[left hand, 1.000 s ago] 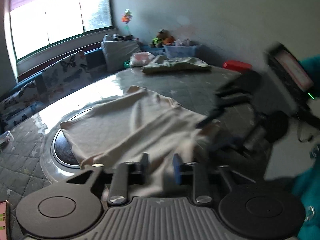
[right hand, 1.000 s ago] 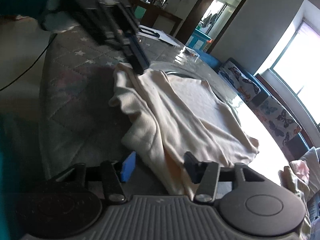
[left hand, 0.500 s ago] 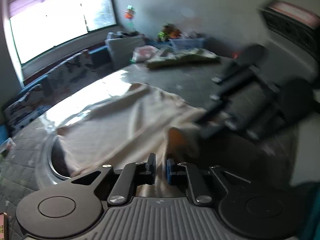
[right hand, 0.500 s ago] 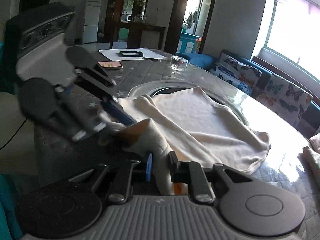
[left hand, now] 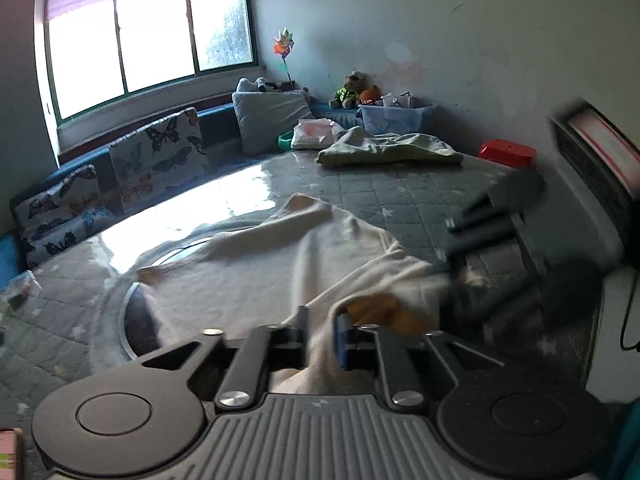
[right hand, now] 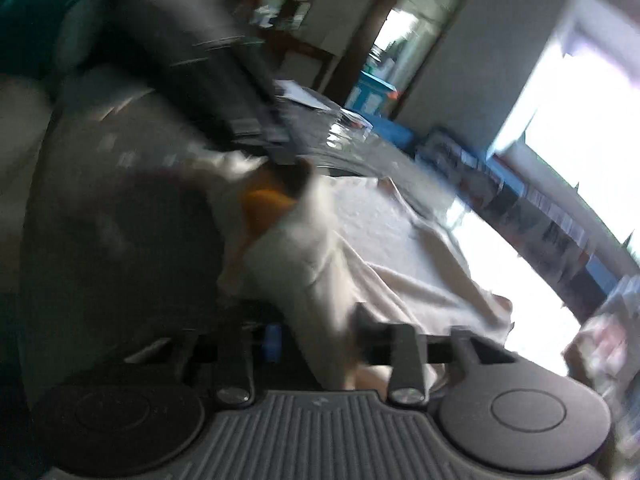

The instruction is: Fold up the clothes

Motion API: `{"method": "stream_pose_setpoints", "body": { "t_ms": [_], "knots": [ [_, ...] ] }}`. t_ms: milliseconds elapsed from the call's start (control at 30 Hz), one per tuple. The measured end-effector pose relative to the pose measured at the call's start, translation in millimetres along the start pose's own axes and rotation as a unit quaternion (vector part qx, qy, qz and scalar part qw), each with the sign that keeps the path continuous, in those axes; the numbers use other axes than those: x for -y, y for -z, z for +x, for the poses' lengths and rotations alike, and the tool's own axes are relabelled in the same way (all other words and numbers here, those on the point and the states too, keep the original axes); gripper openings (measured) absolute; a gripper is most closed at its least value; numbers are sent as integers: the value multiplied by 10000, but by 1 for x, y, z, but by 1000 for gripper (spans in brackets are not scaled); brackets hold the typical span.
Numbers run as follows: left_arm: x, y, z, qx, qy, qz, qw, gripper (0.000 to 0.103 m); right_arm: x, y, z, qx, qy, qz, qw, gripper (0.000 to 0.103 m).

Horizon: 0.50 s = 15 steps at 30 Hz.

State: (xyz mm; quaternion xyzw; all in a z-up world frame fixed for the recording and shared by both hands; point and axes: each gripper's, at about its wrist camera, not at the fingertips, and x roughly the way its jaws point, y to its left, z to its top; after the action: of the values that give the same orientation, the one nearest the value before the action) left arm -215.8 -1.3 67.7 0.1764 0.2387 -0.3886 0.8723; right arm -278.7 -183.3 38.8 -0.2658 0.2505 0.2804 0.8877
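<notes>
Two grippers lifting the cream shirt [left hand: 280, 272]'s near edge.
Both jaws pinch cloth; next, probably carry it far across the desk [left hand: 400, 200].

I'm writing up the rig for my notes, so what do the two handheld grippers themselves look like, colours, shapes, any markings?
Both match. The left gripper has a grey ribbed body, two round black discs at its sides, and black linkage bars with silver screws; one finger pad is blue. The right gripper, blurred, shows the same ribbed body, discs and one blue pad. Its back carries a pinkish striped label. A teal sleeve shows at the edge.
</notes>
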Motion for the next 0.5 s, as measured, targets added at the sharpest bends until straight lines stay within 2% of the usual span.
{"method": "stream_pose_setpoints", "body": {
  "t_ms": [133, 233, 400, 500],
  "knots": [
    [-3, 14, -27, 73, -32, 138, 9999, 51, 37, -12, -1, 95, -324, 966, 9948, 15],
    [1, 26, -31, -46, 3, 253, 9997, 58, 52, -17, 0, 111, -448, 1273, 9908, 14],
    [15, 40, -17, -314, 42, 618, 9976, 61, 65, -23, 3, 45, -523, 1456, 9880, 14],
    [24, 43, -3, -355, -198, 950, 9946, 61, 72, -26, 7, -4, -561, 1604, 9855, 14]
  ]
}}
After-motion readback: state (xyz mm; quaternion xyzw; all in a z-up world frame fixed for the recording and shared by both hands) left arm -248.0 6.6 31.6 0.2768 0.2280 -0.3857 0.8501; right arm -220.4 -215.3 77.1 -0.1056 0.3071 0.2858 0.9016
